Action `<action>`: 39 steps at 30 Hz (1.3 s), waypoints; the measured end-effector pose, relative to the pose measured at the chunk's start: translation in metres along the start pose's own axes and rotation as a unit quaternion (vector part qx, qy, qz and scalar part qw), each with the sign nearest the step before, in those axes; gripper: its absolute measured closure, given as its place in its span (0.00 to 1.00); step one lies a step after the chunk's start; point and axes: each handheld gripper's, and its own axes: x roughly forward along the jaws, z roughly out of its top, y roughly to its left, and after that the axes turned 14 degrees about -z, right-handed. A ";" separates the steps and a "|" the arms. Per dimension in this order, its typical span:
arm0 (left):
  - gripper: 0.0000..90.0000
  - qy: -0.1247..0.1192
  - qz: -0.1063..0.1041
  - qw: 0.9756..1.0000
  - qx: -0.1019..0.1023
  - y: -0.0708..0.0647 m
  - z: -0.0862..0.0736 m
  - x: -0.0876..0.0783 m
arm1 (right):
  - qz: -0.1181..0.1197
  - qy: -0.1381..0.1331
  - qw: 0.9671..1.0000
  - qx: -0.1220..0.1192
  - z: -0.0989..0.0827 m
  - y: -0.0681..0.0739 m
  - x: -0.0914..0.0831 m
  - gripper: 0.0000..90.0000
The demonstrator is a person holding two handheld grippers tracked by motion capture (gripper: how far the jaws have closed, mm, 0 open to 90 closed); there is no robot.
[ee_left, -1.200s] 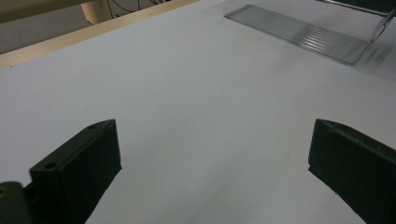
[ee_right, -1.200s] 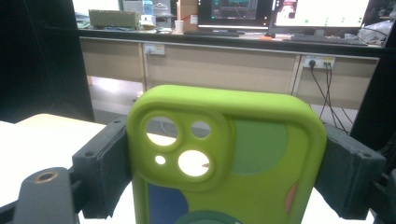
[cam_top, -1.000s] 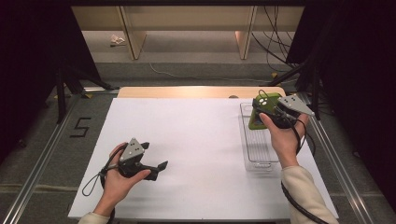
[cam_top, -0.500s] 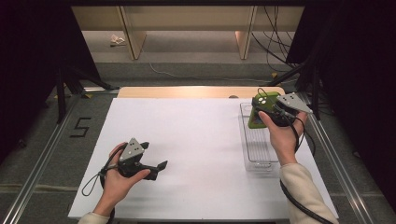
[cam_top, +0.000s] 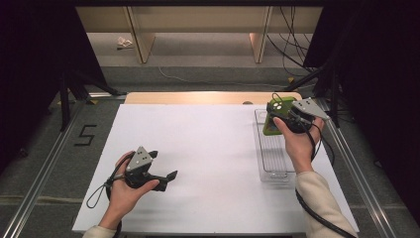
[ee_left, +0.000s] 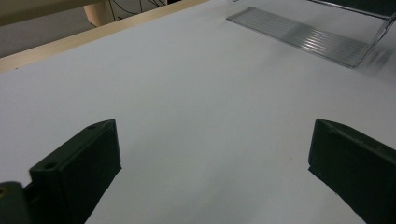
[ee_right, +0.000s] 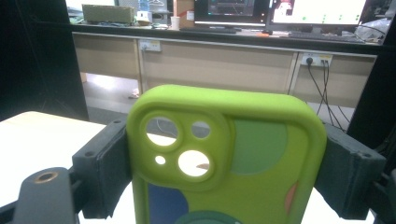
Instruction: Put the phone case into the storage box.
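Two hand-held grippers are seen, each built of black parts and topped by a grey three-cornered plate. On the left gripper (cam_top: pixel 168 177) the plate carries small dark dots, and a black cable loops away from its near left side. The right gripper (cam_top: pixel 277 119) is trailed by a black cable that runs near along the forearm. Light cream sleeves are worn on both arms. Blocky matt black jaws with small round holes are shown in the gripper views.
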 end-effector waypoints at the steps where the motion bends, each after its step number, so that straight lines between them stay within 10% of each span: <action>1: 0.02 0.000 0.000 1.000 0.000 0.000 0.000 0.000 | 0.000 0.000 1.000 0.000 0.000 0.000 0.000 0.18; 39: 0.02 -0.001 0.001 1.000 0.001 0.000 0.000 0.000 | -0.007 0.014 1.000 0.003 -0.003 -0.001 0.019 0.18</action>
